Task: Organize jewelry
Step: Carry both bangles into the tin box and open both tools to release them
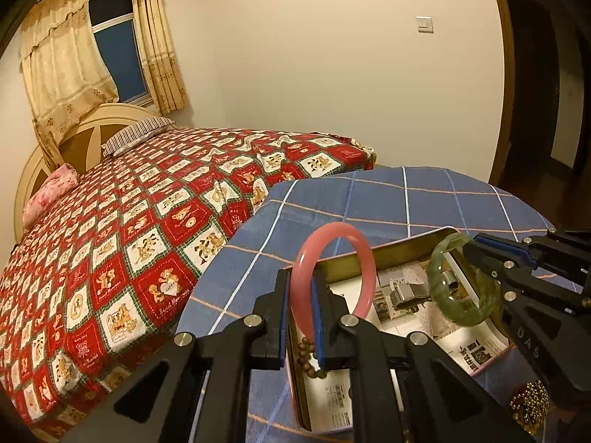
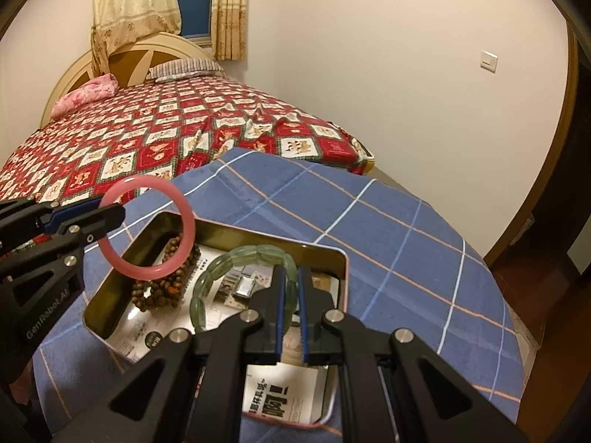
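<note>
— Above the open tin on the blue checked cloth, what does each gripper hold?

— Left gripper pinches the pink bangle, a smooth glossy ring standing upright over the tin's left end. Right gripper clamps the green bangle, segmented and translucent, over the middle.

— And inside the tin?

— Brown wooden beads at the far left, on printed paper.
</note>
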Demonstrator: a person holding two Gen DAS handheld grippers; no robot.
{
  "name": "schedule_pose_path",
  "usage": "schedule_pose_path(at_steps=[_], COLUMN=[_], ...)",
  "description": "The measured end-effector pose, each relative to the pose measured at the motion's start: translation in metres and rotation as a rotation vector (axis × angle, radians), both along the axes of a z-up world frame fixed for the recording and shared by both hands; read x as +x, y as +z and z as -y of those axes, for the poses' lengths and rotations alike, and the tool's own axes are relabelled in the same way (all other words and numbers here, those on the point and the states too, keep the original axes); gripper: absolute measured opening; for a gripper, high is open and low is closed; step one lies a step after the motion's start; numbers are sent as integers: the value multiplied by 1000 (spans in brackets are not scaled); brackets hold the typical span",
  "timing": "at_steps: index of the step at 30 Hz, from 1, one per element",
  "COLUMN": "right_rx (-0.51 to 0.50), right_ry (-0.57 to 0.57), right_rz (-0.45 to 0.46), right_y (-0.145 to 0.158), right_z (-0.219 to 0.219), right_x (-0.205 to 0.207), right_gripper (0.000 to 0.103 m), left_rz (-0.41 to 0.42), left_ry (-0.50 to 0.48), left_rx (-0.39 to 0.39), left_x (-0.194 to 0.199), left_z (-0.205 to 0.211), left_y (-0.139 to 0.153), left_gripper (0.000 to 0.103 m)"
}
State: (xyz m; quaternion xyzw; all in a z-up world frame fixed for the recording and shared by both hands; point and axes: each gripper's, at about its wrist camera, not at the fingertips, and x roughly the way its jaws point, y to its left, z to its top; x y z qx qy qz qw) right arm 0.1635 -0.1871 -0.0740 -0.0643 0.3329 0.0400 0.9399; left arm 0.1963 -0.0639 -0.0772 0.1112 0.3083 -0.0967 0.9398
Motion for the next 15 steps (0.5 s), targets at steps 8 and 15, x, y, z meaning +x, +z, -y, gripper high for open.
schedule_pose_path(at_steps=[8, 15], right_rx=[-18, -24], right_ry=[4, 5], right_rz=[-3, -16], right_y=[-1, -5], right_z=[-6, -7], right_x=[9, 14], right_gripper=[8, 8], left_rz=[-15, -31], left_ry=[6, 10], left_rx=[9, 23], left_x=[7, 12], left_z=[2, 2], left_y=[-8, -17], left_gripper=[10, 10])
